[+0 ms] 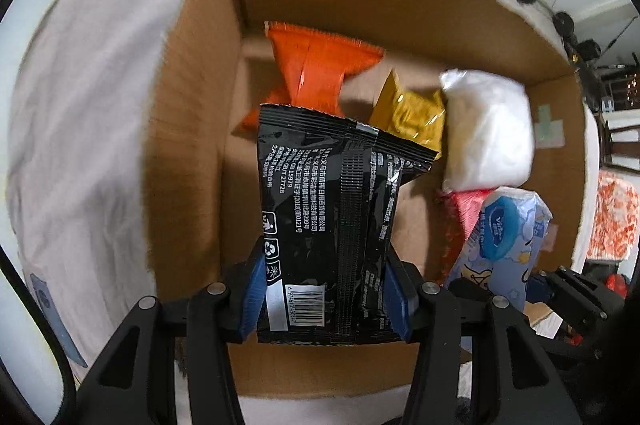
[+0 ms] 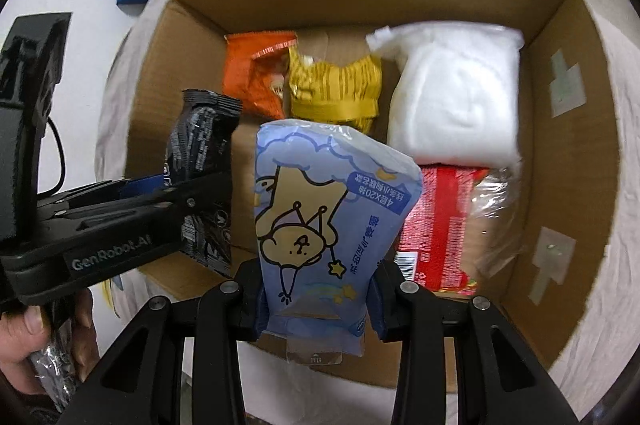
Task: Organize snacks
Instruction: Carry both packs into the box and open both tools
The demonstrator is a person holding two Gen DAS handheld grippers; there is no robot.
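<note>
1. Pale cloth [image 1: 80,129] covers the surface under an open cardboard box [image 2: 568,129]; both of my grippers hang over its near edge.
2. My left gripper [image 1: 326,295] is clamped on the barcode end of a black packet [image 1: 340,209], blue pads squeezing its sides, the rest of it reaching out over the box's left half.
3. My right gripper [image 2: 316,299] is closed on a light-blue cartoon pack [image 2: 320,225], likewise gripped at its near end, above the box's middle.
4. Further in, an orange bag [image 2: 252,73] and a yellow bag [image 2: 332,89] lie toward the far wall, a white soft pack [image 2: 456,93] fills the far right corner, and a red packet [image 2: 436,225] sits along the right wall.
5. I judge both held packs light, soft and slick-filmed; they will flop, so a grip across the body or sealed seam should hold better than a corner.
</note>
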